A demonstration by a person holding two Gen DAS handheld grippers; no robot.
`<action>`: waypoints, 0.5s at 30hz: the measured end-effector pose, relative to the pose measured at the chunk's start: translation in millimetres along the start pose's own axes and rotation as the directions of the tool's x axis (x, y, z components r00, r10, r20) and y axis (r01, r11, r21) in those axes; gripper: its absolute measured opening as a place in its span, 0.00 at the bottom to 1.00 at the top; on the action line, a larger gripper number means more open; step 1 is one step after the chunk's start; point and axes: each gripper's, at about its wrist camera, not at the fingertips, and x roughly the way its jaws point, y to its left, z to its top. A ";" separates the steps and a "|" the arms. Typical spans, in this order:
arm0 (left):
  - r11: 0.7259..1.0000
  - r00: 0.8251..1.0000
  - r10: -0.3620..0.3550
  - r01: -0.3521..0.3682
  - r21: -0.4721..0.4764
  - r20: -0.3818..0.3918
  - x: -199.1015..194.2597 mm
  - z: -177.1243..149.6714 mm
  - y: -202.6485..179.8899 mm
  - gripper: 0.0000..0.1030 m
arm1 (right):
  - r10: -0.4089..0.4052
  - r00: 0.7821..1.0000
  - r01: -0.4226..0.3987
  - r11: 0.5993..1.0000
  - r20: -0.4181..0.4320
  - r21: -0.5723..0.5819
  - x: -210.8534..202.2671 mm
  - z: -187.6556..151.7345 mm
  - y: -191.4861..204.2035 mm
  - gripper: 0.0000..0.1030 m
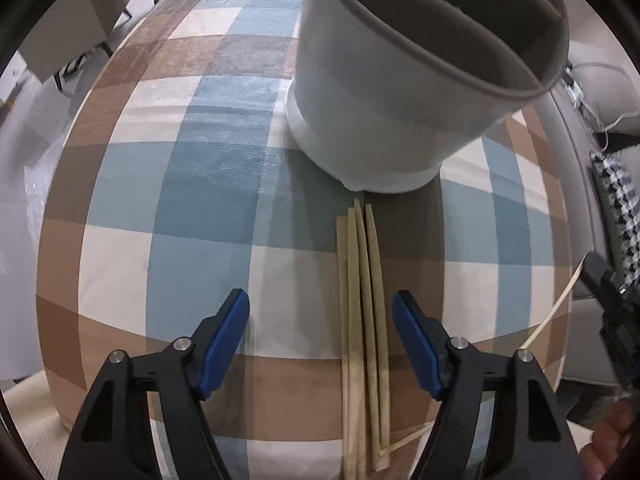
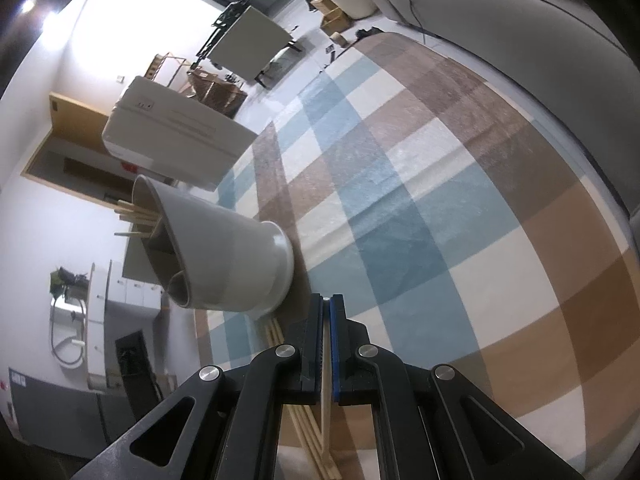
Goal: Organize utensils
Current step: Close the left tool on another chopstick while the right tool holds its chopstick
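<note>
Several wooden chopsticks (image 1: 362, 320) lie side by side on the checked tablecloth (image 1: 200, 184), tips toward a grey two-part utensil holder (image 1: 400, 92). My left gripper (image 1: 320, 312) hovers over them, open, with the bundle between the blue pads, closer to the right one and touching neither. At the right edge my right gripper (image 1: 604, 292) carries one thin chopstick (image 1: 560, 308). In the right wrist view that gripper (image 2: 326, 300) is shut, with a pale stick (image 2: 326, 396) pinched between its pads. The holder (image 2: 232, 256) stands just left of it, with a few chopsticks (image 2: 136, 216) inside.
The cloth-covered table curves off at its left edge (image 1: 52, 240). A sofa with a houndstooth cushion (image 1: 616, 208) runs along the right side. Pale chairs (image 1: 80, 20) stand beyond the far left corner. A white boxy unit (image 2: 172, 136) stands past the holder.
</note>
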 end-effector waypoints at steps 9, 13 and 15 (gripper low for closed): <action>1.000 1.000 -0.011 0.011 -0.013 -0.008 0.8 -1.2 24.3 0.12 | -0.016 1.000 0.016 1.000 -0.010 -0.007 9.4 1.8 2.8 0.02; 0.999 0.999 -0.042 0.042 -0.032 -0.026 1.7 -1.9 30.6 0.11 | -0.026 1.000 0.026 0.999 -0.011 -0.023 12.9 1.0 6.9 0.02; 0.991 0.993 -0.110 0.107 -0.079 -0.040 1.7 -0.8 38.1 0.11 | -0.028 1.000 0.028 0.999 -0.010 -0.027 14.0 0.5 7.9 0.02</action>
